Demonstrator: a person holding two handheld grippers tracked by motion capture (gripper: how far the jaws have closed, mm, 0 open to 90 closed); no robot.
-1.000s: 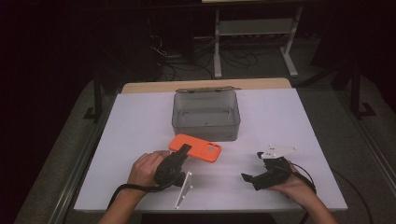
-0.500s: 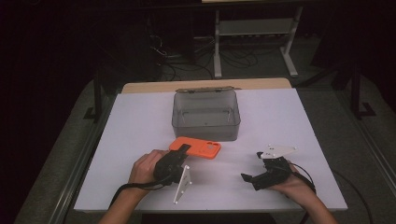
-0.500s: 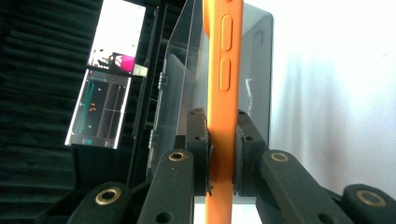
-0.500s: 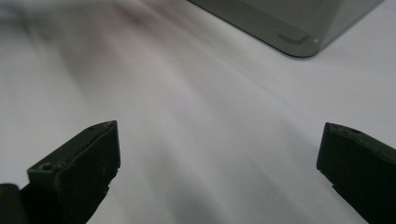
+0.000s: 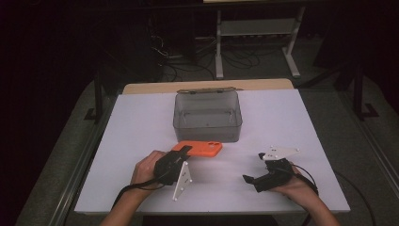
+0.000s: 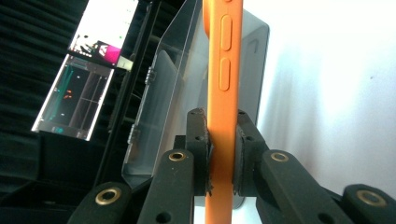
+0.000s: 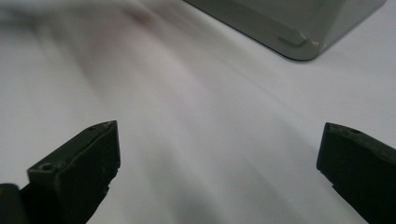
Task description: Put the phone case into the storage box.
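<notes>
orange phone (image 6: 223, 93) cut off top and bottom, its middle behind the left tool's pads (image 6: 201, 140)

My left hand-held gripper (image 5: 184, 149) is black, with brass rings on its arms and a grey three-cornered plate. My right hand-held gripper (image 5: 248, 179) looks the same, trailing a black cable. My forearms are bare.
</notes>
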